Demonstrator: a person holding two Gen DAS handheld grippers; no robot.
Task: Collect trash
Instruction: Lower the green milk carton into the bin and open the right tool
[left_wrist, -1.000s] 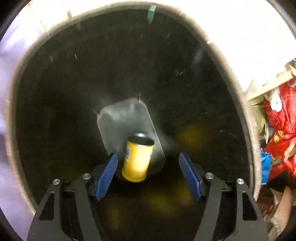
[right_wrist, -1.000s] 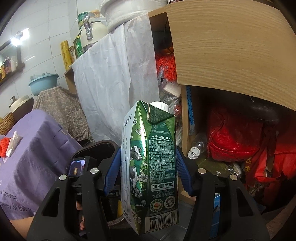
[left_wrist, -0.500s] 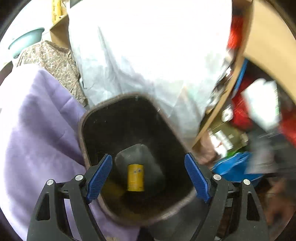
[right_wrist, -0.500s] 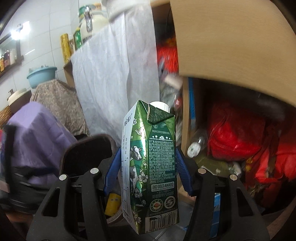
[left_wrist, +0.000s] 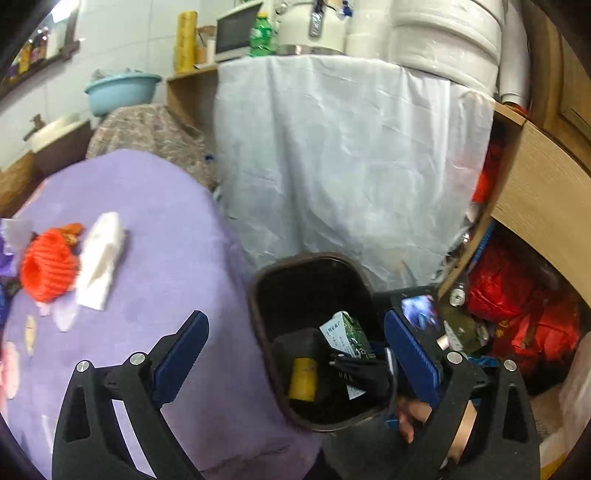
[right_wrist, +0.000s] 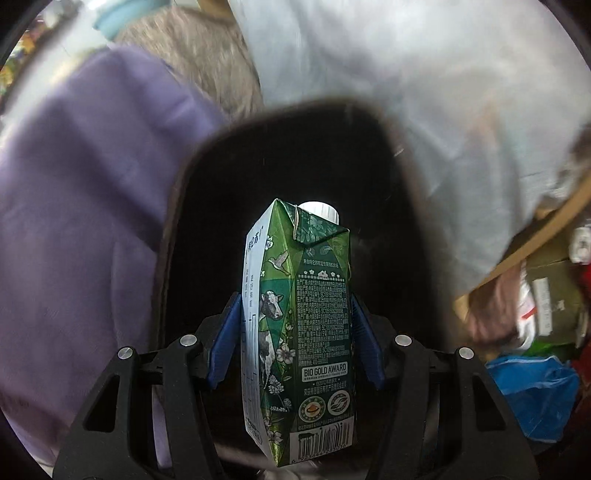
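Reading "BIO GOLD AWARD" above a barcode, the green cow-printed milk carton with a white cap (right_wrist: 306, 325) stands clamped between the blue pads of the right gripper (right_wrist: 295, 339), over the mouth of the dark plastic trash bin (right_wrist: 369, 147). The left gripper (left_wrist: 295, 354) holds nothing; its jaws have just been opening and stand wide. A yellow can (left_wrist: 303, 378) lies at the bin's bottom, beside the purple-covered table (left_wrist: 166, 229).

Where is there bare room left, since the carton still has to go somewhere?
Inside the bin, the dark floor beside the yellow can is free. The purple cloth between the white packet and bin is bare. The shelf is crowded.
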